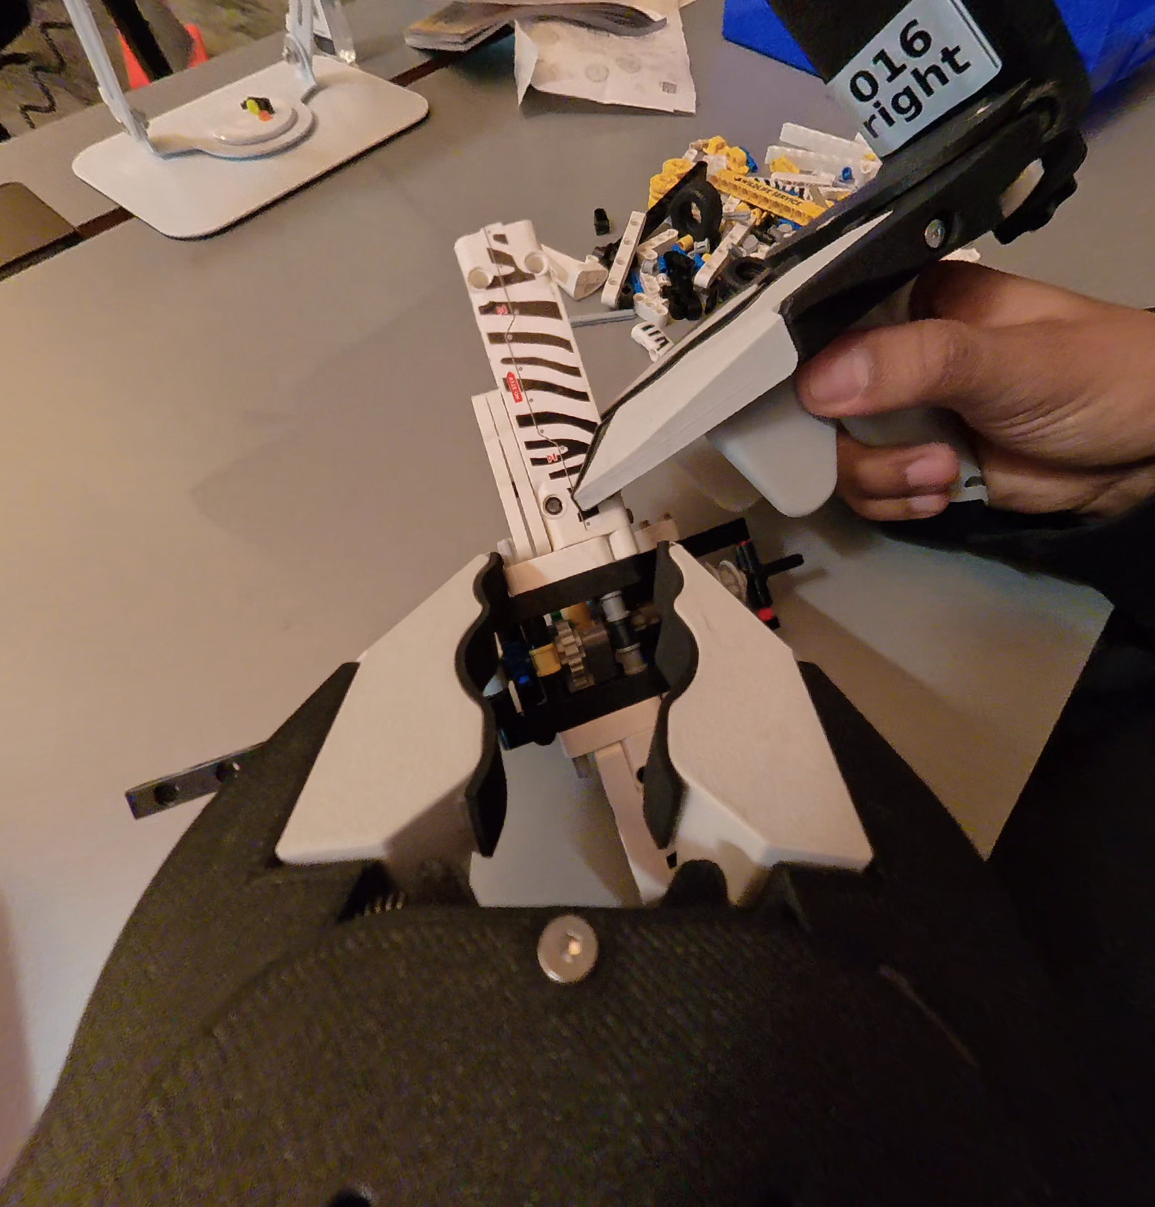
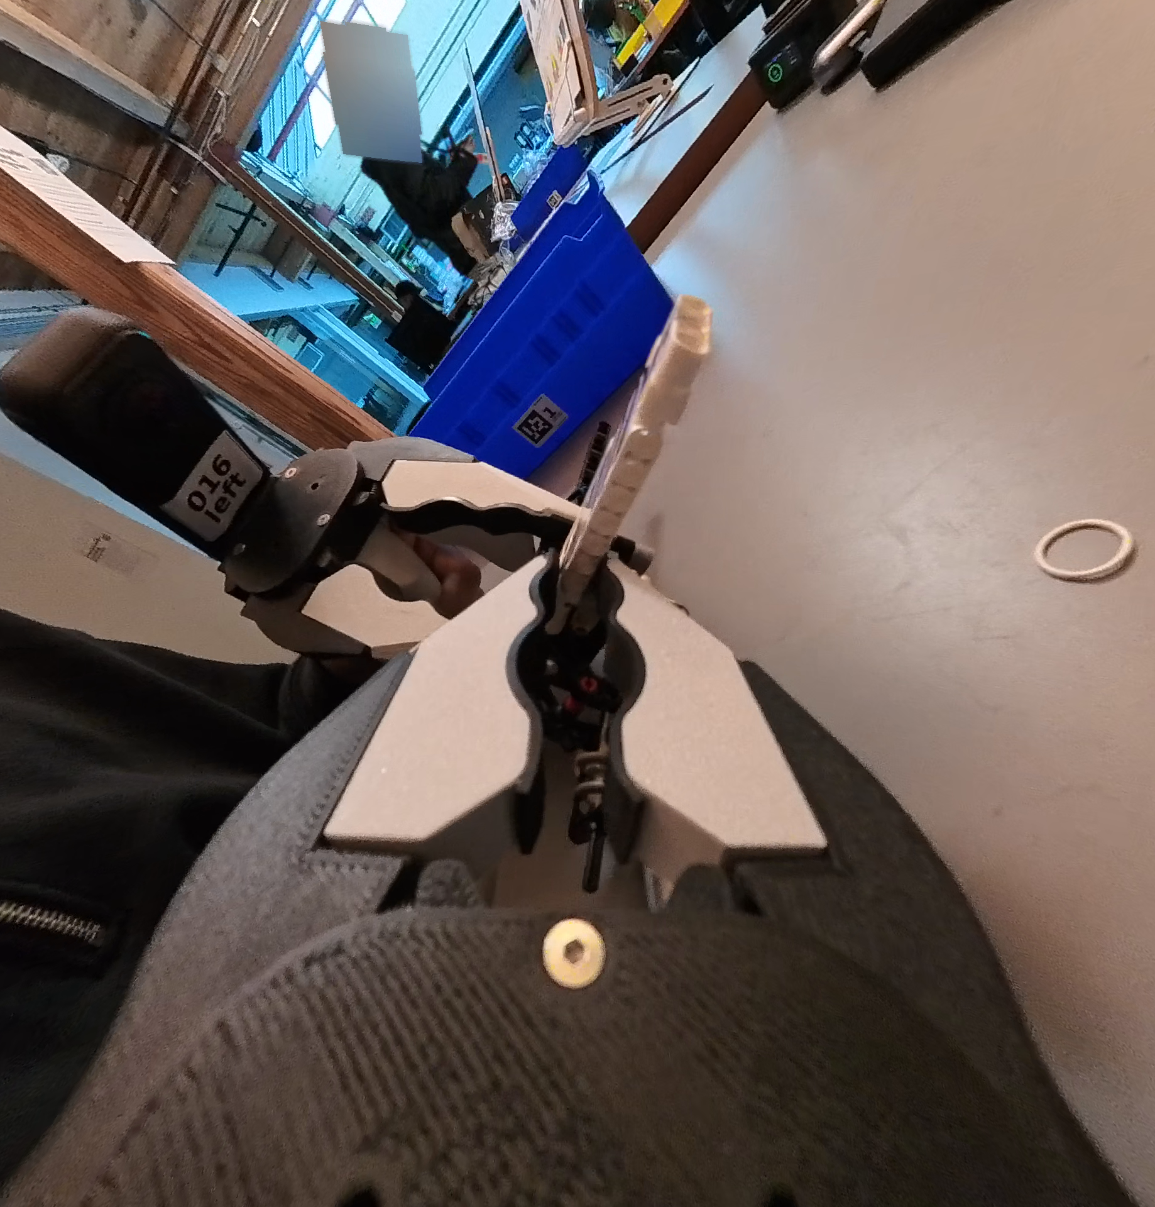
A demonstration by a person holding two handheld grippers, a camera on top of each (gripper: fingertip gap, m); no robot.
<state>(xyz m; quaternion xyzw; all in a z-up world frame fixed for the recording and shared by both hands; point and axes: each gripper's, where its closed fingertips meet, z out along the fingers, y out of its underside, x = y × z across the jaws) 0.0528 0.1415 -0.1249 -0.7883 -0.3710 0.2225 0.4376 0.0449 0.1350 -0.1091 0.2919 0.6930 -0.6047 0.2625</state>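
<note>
My left gripper [image 1: 578,627] is shut on a building-brick model [image 1: 581,653]; its pads press both sides of the black frame with grey gears inside. A long white panel with black zebra stripes [image 1: 536,366] sticks out forward from that frame. My right gripper [image 2: 578,588] comes in from the upper right in the left wrist view [image 1: 588,496] and is shut on the base edge of that striped panel, seen edge-on in the right wrist view [image 2: 633,457]. Black parts with red pins [image 2: 575,692] of the model sit between its fingers. The left gripper [image 2: 562,522] shows there on the left.
A pile of loose yellow, white, blue and black bricks [image 1: 725,222] lies behind. A white stand base [image 1: 248,150] and paper booklets [image 1: 601,65] are farther back. A black beam [image 1: 183,790] lies at the left. A blue bin [image 2: 549,339] and a white ring [image 2: 1084,548] are on the grey table [image 1: 235,457]. Only a small space, under 4 cm, lies between the two pairs of fingers.
</note>
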